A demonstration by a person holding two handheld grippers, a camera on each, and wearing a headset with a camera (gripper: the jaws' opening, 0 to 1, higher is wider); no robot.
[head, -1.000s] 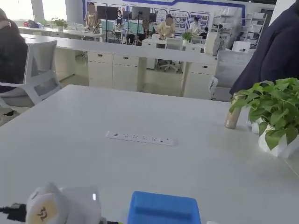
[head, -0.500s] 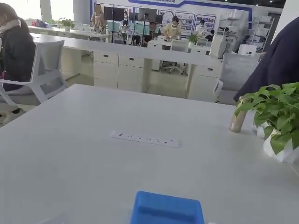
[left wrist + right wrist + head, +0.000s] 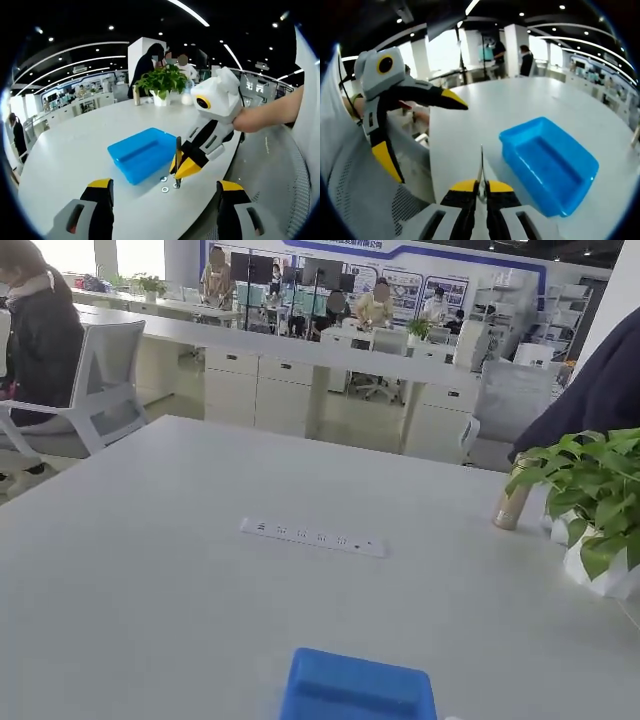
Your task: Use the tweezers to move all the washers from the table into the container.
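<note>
Right gripper [image 3: 481,189] pinches tweezers [image 3: 481,167] beside two washers [image 3: 164,189] as left gripper [image 3: 165,197] gapes empty, blue container [image 3: 357,687] cropped in head view

Head view: set high, faces forward across the table [image 3: 150,570]; catches the blue container [image 3: 357,687] at bottom edge. Left gripper view: low, close, faces the right gripper [image 3: 179,172] head-on, container just beside it. Right gripper view: looks along the pinched tweezers [image 3: 481,162]; left gripper [image 3: 427,140] at left, container ahead-right. Container common to all three.

Left gripper [image 3: 163,186] jaws wide apart; right gripper [image 3: 480,189] jaws pinched on tweezers [image 3: 481,161], angled down.
</note>
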